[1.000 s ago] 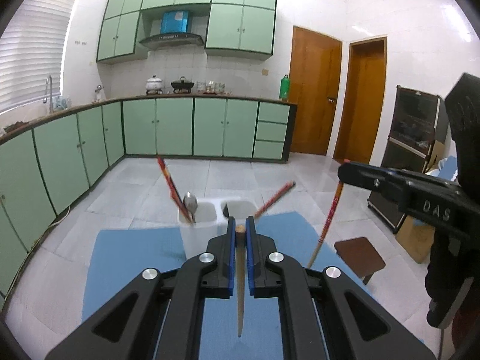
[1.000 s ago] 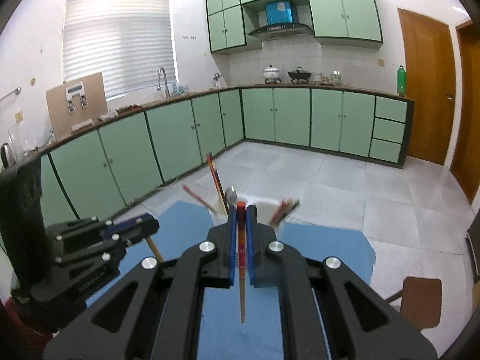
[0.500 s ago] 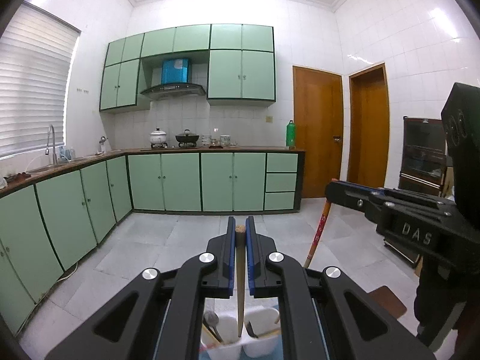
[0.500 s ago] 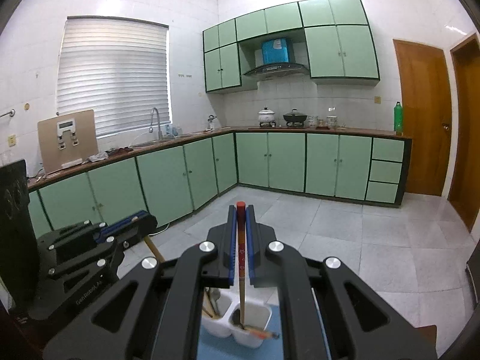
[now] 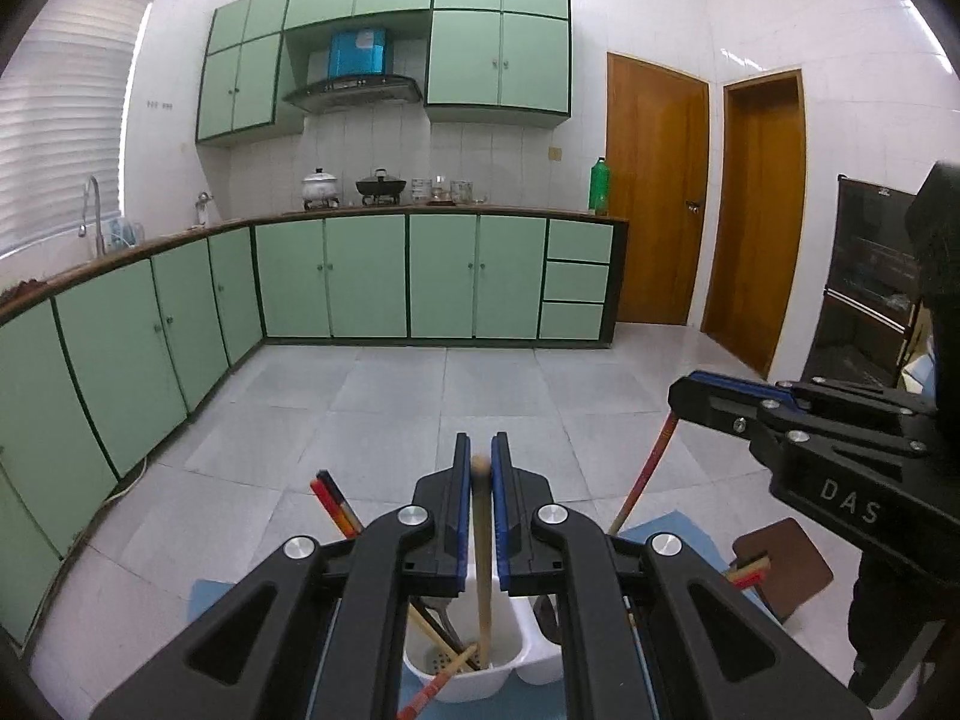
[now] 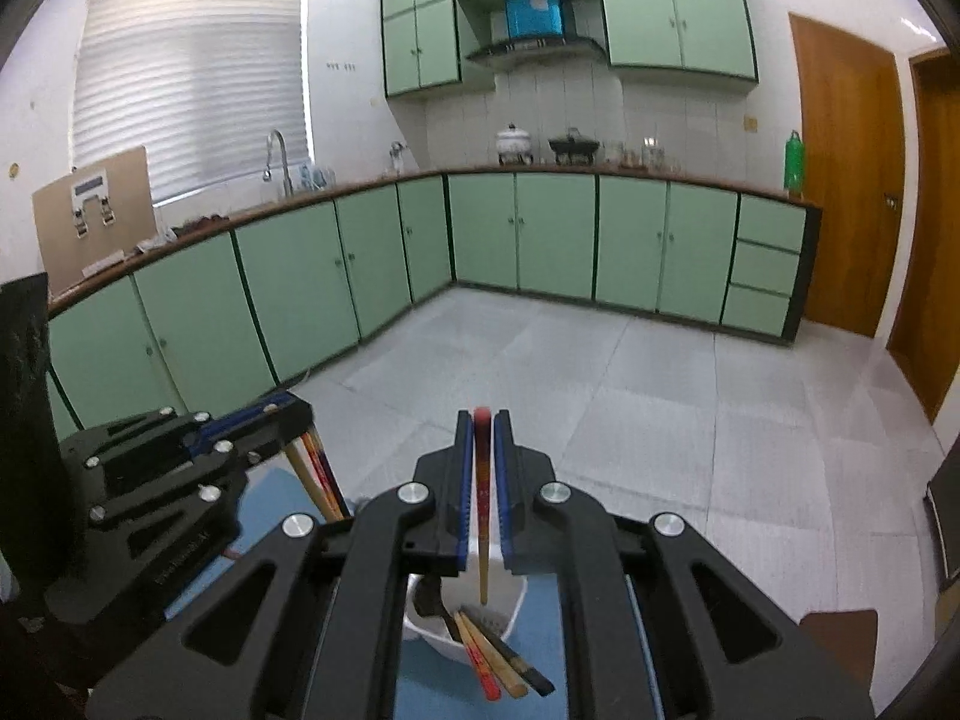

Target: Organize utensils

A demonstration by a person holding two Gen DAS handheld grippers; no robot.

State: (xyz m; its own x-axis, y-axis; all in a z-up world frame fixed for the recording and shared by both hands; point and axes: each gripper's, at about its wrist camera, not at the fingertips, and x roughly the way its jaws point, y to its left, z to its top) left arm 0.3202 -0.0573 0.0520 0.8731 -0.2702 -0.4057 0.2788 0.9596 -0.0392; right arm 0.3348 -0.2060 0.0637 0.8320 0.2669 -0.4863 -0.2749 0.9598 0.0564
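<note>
Your left jaws are closed on a plain wooden chopstick [image 5: 483, 546], which hangs upright between the blue pads with its tip down inside the white utensil holder [image 5: 480, 675]. Your right jaws are opening around a red-topped chopstick [image 6: 482, 504]; it is still between the pads, upright, its lower end just above the holder's [image 6: 468, 630] right compartment. Whether those pads still press on it is hard to tell.

The left gripper [image 5: 480, 462] sits over the holder's left compartment, where several chopsticks and what looks like a metal spoon already lean against the walls. A red and black pair [image 5: 336, 507] sticks up to the left of the jaws. In the right wrist view, three chopsticks [image 6: 501, 660] lie slanted over the near rim of the right compartment, one red, one wooden, one dark.

The right gripper [image 6: 482, 420] shows from the left wrist as a black body at the right edge, with its chopstick slanting down below it. The left gripper appears likewise at the left of the right wrist view.

The holder stands on a blue mat [image 5: 207, 594] on the counter. A brown stool [image 5: 792, 564] stands on the tiled floor to the right. Beyond are green cabinets [image 5: 366, 276] and two wooden doors [image 5: 657, 192].
</note>
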